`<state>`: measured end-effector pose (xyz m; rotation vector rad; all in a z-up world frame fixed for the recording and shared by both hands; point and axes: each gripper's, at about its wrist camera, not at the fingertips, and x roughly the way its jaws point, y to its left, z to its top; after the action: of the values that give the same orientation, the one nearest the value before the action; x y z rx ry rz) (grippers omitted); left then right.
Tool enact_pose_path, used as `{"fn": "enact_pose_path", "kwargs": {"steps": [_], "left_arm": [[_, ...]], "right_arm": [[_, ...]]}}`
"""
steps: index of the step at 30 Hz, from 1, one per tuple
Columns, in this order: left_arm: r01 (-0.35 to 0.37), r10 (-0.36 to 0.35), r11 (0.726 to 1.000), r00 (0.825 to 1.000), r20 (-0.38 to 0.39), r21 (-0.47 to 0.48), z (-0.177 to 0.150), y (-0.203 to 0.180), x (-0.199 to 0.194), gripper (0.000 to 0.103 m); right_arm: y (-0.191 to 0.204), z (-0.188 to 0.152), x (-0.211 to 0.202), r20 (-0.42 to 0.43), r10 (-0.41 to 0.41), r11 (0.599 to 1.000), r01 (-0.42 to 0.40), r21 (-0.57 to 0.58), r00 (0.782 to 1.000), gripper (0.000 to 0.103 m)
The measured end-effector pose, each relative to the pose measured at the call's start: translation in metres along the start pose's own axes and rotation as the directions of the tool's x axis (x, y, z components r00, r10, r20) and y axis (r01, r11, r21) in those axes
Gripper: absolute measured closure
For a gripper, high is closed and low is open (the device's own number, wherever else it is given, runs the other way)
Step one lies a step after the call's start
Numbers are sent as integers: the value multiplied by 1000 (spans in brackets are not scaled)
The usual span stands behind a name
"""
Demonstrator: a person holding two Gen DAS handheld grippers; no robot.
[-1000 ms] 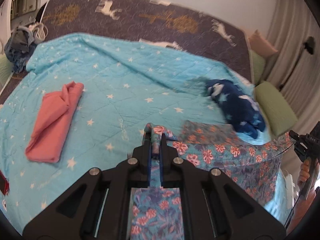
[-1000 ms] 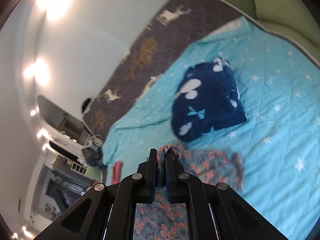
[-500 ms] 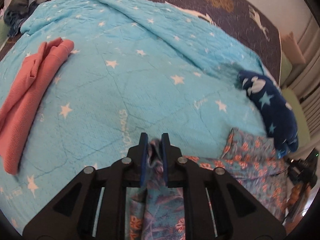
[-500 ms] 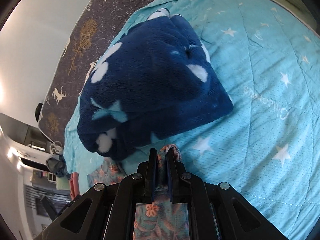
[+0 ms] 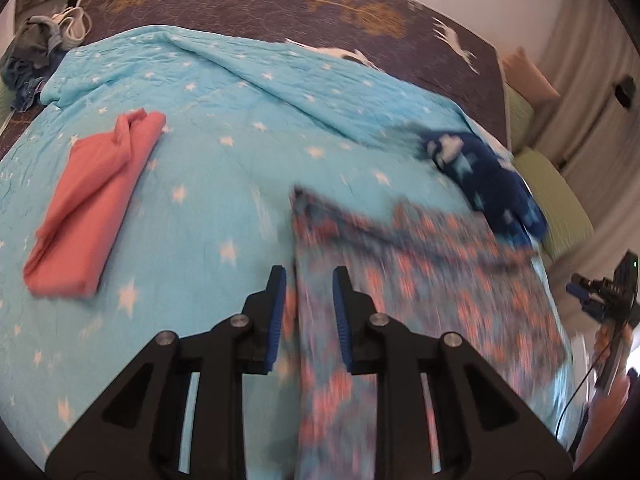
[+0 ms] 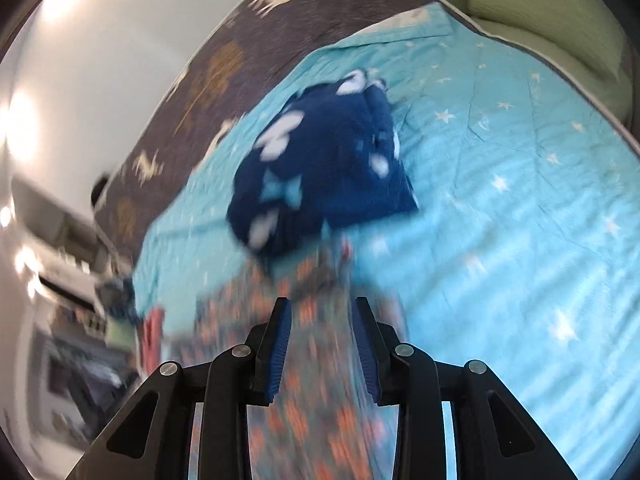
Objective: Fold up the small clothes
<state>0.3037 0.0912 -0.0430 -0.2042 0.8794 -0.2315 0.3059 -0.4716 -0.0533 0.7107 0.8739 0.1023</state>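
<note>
Both grippers have let go since a second ago: left gripper and right gripper jaws are opening, pads off the floral garment, which lies between them on the star quilt, beside the navy fleece. Thin, limp, light cloth; best pinched at corners or hem.

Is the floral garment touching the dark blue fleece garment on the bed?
Touching. In the right wrist view the floral garment runs up to the dark blue fleece garment with no quilt showing between them, despite blur.
</note>
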Motion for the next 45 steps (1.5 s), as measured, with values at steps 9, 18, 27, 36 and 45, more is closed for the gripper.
{"fn": "enact_pose_path", "kwargs": {"steps": [9, 18, 27, 36, 45], "left_arm": [[100, -100, 995, 994, -43, -1, -109, -1, -58, 44], [159, -181, 949, 982, -59, -272, -122, 14, -13, 43], [191, -192, 937, 981, 25, -292, -110, 9, -27, 91], [237, -234, 956, 971, 38, -170, -176, 1, -121, 91], [185, -196, 970, 979, -55, -156, -264, 7, -173, 91]], "right_arm": [[-39, -129, -53, -142, 97, 995, -93, 37, 985, 53], [-46, -129, 4, -109, 316, 927, -282, 246, 942, 40], [-22, -126, 4, -46, 242, 953, -229, 200, 969, 95], [-16, -193, -74, -51, 306, 945, -296, 138, 951, 95], [-45, -295, -122, -111, 262, 950, -235, 207, 959, 95]]}}
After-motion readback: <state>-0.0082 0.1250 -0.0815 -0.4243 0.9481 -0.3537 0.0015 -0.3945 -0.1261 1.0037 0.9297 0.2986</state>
